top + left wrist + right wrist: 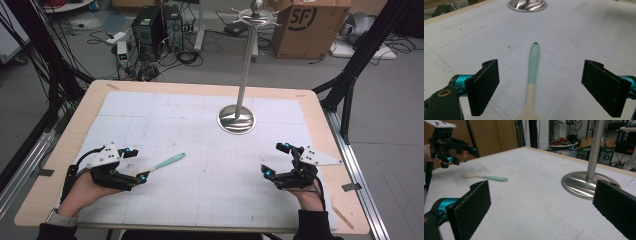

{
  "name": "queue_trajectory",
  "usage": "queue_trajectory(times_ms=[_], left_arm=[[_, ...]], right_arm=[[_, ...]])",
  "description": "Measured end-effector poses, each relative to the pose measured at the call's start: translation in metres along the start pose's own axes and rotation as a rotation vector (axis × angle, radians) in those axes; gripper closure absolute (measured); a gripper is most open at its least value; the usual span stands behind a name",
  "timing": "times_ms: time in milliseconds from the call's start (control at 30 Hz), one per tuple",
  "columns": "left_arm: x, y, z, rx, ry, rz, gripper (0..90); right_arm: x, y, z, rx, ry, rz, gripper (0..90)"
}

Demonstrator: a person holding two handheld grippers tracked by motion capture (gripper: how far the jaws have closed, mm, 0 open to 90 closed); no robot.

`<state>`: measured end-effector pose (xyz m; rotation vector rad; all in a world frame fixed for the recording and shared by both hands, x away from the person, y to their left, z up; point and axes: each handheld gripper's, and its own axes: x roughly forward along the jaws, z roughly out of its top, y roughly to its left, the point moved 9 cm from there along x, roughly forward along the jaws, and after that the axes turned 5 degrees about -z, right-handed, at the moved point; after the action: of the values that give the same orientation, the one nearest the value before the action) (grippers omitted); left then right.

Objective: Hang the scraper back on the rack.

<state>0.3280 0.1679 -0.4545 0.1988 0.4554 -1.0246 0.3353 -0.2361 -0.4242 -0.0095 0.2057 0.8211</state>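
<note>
From the high view, a pale wooden table (60, 165) carries a white gridded mat (200, 170) that covers most of its top, leaving a bare wood border along each edge. A steel stand (236, 119) rests on a round base toward the far right of the mat, its pole rising to a small top plate. A mint-handled spatula (167, 162) lies flat near the near left corner, handle aimed at the middle of the mat. The left gripper (135, 167) sits at the spatula's pale head end, jaws spread wide with nothing pinched. The right gripper (276, 160) rests near the near right corner, jaws wide apart and empty. Beyond the far edge, the grey floor holds 2 computer towers (156, 27), loose cables and a cardboard box (310, 27); black frame struts stand at both sides.

In the left gripper view, the spatula (534, 62) lies on the scuffed mat between the 2 black jaws, touching neither, its handle pointing away toward the stand's base (527, 5).

In the right gripper view, the jaws stand wide with bare mat between them. The stand (586, 182) is just ahead at right, the spatula (489, 177) farther off at left, and the left gripper (452, 153) hovers over its pale head. Brown panels and cluttered shelves fill the room behind.
</note>
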Motion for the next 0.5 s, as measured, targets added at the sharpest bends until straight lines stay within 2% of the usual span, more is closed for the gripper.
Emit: queue_trajectory(times_ms=[133,367,500], left_arm=[[0.0042,0.0033,-0.004,0.013,0.075,-0.019,16.9],[0.0094,0.0049,-0.0067,0.021,0.151,-0.056,17.6],[0.011,0.0051,-0.0055,0.05,0.214,-0.067,17.7]], right_arm=[[-0.0019,-0.0014,0.0013,0.003,-0.01,-0.004,0.7],[-0.0018,-0.0009,0.0007,0.006,-0.005,-0.002,0.7],[-0.0005,0.0006,-0.0007,0.003,0.006,0.004,0.7]])
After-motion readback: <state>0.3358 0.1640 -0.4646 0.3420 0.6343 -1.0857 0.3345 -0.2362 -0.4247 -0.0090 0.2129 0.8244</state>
